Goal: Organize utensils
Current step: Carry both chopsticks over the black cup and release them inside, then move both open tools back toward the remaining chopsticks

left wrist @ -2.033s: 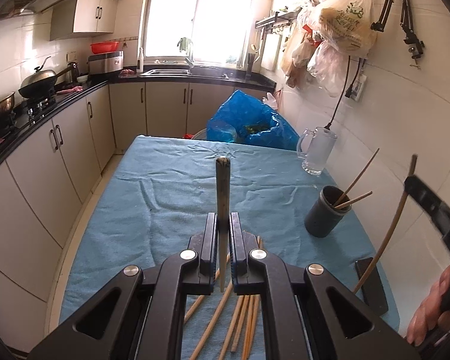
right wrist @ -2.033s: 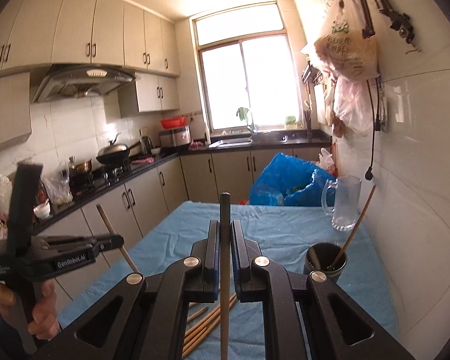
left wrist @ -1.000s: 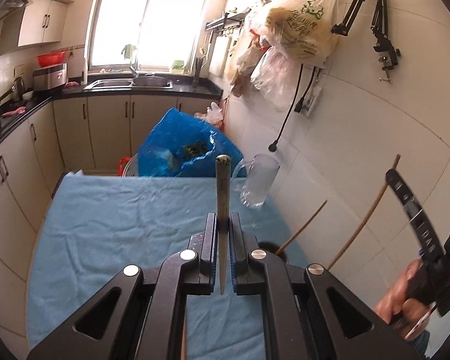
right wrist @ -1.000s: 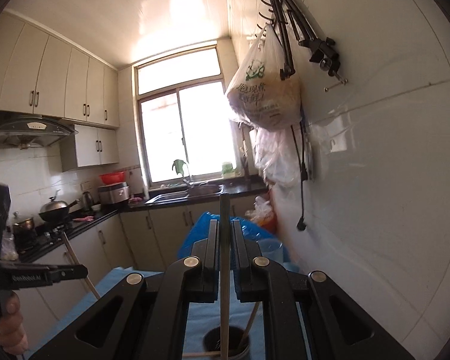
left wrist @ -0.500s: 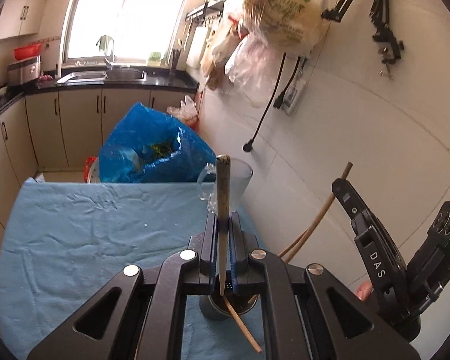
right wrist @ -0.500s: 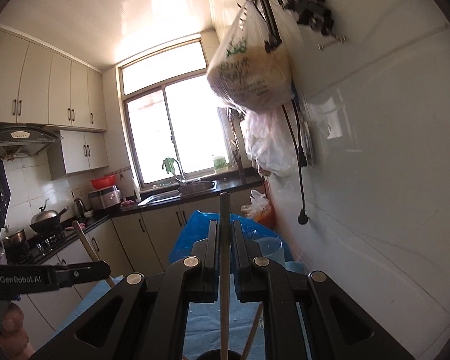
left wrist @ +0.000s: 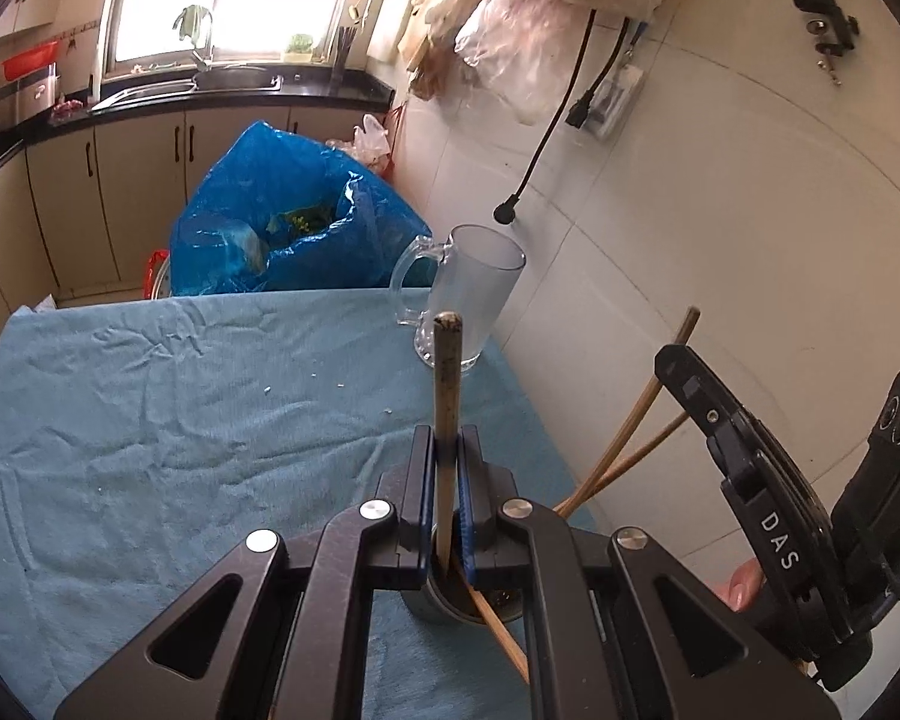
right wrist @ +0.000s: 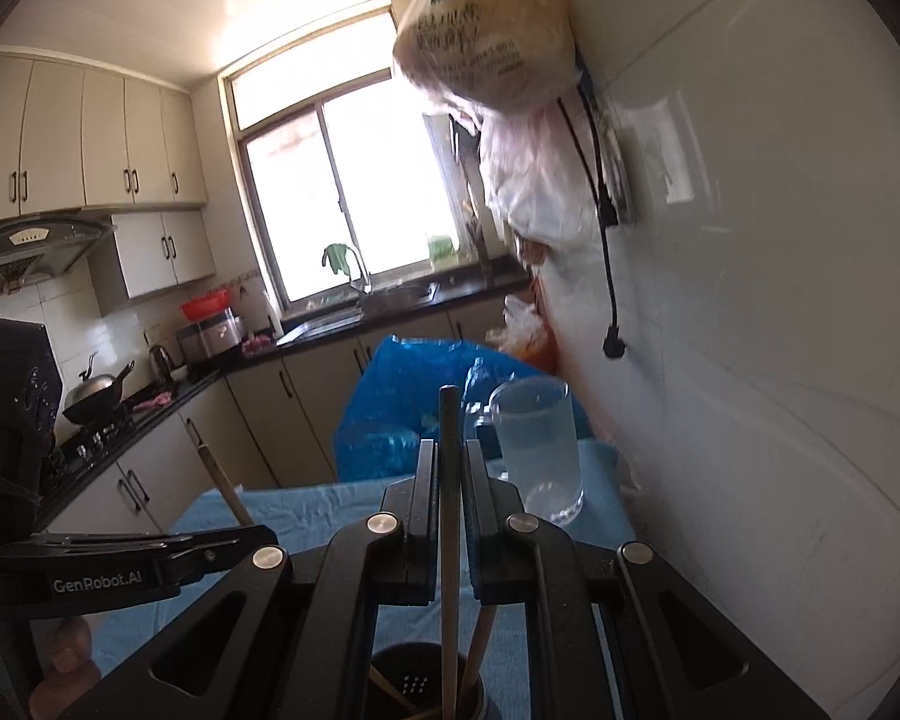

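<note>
blue tablecloth (left wrist: pixel 150 420), blue bag (left wrist: pixel 282 222), dark holder (right wrist: pixel 417 687), tan chopsticks (left wrist: pixel 618 456)

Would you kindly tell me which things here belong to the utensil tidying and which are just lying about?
Belongs to the job:
- left hand-held gripper, shut on a chopstick
- right hand-held gripper, shut on another chopstick
- dark utensil cup with chopsticks already in it

Just lying about:
- glass mug
- blue plastic bag
- hanging bags on the wall
</note>
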Demonstrator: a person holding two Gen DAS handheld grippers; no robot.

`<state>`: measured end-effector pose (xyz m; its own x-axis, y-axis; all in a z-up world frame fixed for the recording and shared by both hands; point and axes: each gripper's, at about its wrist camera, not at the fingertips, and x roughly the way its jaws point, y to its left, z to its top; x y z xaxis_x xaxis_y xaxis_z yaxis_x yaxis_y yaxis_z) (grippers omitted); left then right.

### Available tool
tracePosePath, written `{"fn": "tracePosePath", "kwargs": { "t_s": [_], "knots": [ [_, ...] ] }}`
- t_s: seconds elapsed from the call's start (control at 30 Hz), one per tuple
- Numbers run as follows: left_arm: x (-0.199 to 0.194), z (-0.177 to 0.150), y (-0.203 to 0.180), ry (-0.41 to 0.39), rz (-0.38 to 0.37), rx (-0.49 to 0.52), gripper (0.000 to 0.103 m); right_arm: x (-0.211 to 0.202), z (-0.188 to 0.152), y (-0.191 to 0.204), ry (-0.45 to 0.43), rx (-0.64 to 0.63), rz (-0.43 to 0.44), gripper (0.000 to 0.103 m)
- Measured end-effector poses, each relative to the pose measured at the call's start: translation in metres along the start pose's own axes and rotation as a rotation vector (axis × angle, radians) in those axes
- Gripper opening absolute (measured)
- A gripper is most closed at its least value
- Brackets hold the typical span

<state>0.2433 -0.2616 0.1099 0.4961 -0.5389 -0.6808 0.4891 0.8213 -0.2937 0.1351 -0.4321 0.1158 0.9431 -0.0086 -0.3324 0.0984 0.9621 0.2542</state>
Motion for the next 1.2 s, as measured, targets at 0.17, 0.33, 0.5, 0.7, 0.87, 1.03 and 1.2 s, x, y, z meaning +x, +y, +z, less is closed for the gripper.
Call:
{"fn": "tracePosePath", "kwargs": {
  "t_s": [0.17, 0.33, 0.5, 0.7, 0.87, 1.03, 1.2],
  "knots": [
    [0.003, 0.001, 0.003, 0.01, 0.004, -0.009, 0.007, 0.003, -0.001, -0.001, 0.047, -0.008, 0.012, 0.011],
    [-0.006, 0.003, 0.003, -0.006, -0.007, -0.01, 0.007, -0.011, 0.008, 0.003, 0.02, -0.023, 0.024, 0.014],
    [-0.038, 0.004, 0.003, -0.063, -0.014, -0.005, 0.008, -0.055, 0.024, 0.01, -0.051, -0.041, 0.046, 0.019],
    [-0.09, -0.015, 0.017, -0.144, 0.035, 0.016, 0.025, -0.125, 0.014, 0.018, -0.138, -0.079, 0.063, 0.054],
    [-0.117, -0.051, 0.039, -0.132, 0.112, 0.036, 0.026, -0.149, -0.029, 0.03, -0.03, -0.114, 0.16, 0.054],
    [-0.124, -0.092, 0.071, -0.068, 0.168, -0.002, 0.026, -0.143, -0.087, 0.055, 0.165, -0.141, 0.276, 0.054],
    [-0.116, -0.132, 0.11, 0.027, 0.225, -0.06, 0.026, -0.111, -0.134, 0.091, 0.371, -0.147, 0.367, 0.054]
  ]
}}
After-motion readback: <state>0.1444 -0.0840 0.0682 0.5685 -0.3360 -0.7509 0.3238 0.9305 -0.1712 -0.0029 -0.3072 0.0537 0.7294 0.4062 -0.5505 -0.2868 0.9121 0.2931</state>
